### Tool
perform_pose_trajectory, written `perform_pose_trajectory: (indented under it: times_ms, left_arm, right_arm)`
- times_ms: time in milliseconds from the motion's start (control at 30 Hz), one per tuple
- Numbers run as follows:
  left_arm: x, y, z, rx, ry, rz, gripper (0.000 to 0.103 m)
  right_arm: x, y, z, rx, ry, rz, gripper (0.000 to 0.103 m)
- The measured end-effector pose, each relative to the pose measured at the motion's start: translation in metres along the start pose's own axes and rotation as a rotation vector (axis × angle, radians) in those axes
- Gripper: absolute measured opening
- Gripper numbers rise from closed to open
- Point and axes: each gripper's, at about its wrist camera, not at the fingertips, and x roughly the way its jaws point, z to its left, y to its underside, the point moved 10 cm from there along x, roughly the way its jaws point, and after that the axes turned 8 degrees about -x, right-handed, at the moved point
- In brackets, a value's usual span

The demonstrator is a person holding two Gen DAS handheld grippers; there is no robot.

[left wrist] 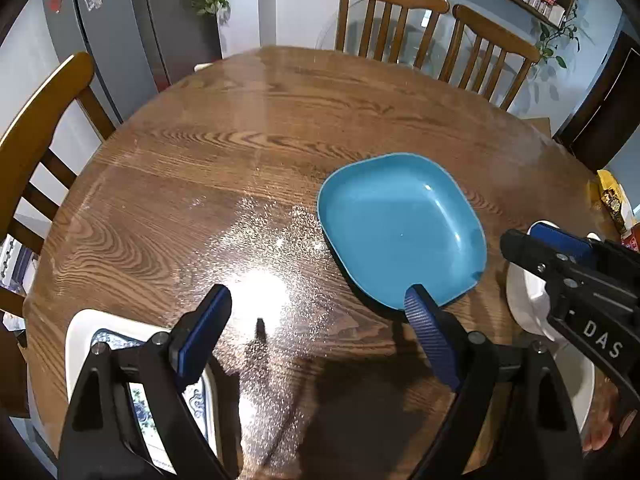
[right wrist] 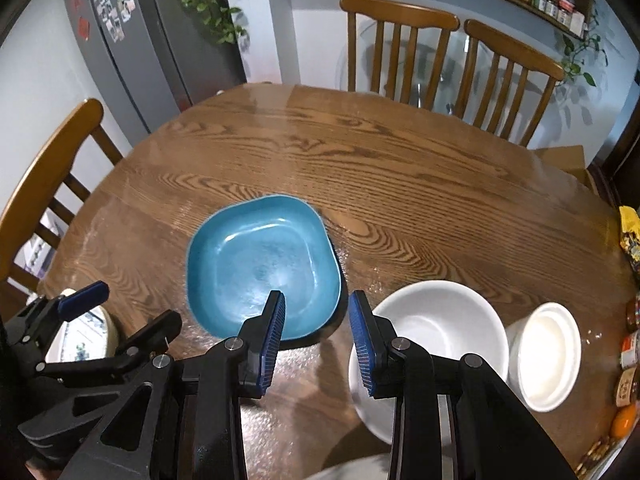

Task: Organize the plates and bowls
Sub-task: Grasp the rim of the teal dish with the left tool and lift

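A blue square plate lies on the wooden table; it also shows in the right wrist view. My left gripper is open and empty, its right finger over the plate's near edge. A white patterned plate lies under its left finger. My right gripper is open and empty, hovering between the blue plate and a large white bowl. A smaller white bowl stands to the right of the large one. The right gripper also shows in the left wrist view, above the white bowl.
Wooden chairs stand at the far side and at the left. A grey fridge is behind. Jars, an orange and a yellow packet sit along the table's right edge.
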Motion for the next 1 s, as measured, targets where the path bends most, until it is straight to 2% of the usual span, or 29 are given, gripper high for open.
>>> perform_pose_trajectory:
  times_ms: [233, 433, 600, 667, 833, 900, 967, 1000]
  left_arm:
    - [0.023, -0.001, -0.003, 0.022, -0.012, 0.017, 0.088]
    - [0.042, -0.007, -0.007, 0.023, -0.012, 0.043, 0.088]
    - [0.05, -0.012, -0.015, 0.056, -0.013, 0.055, 0.085]
    - [0.053, -0.011, -0.016, 0.068, -0.011, 0.064, 0.074]
    - [0.055, -0.01, -0.018, 0.073, 0.005, 0.067, 0.063]
    - [0.054, -0.011, -0.022, 0.08, 0.012, 0.06, 0.052]
    - [0.052, -0.011, -0.026, 0.094, 0.017, 0.052, 0.035]
    - [0.052, -0.012, -0.027, 0.094, 0.015, 0.048, 0.034]
  right_arm:
    - [0.029, -0.002, 0.004, -0.091, 0.028, 0.045, 0.034]
    - [0.046, -0.012, -0.006, -0.056, -0.013, 0.081, 0.034]
    - [0.069, -0.011, -0.009, 0.007, -0.075, 0.165, 0.034]
    - [0.076, -0.01, -0.011, 0.006, -0.075, 0.181, 0.034]
    - [0.075, -0.01, -0.005, 0.008, -0.096, 0.18, 0.034]
    - [0.076, -0.01, -0.005, 0.002, -0.091, 0.183, 0.034]
    - [0.077, -0.01, -0.006, -0.007, -0.09, 0.177, 0.034]
    - [0.077, -0.009, -0.006, -0.009, -0.082, 0.176, 0.03]
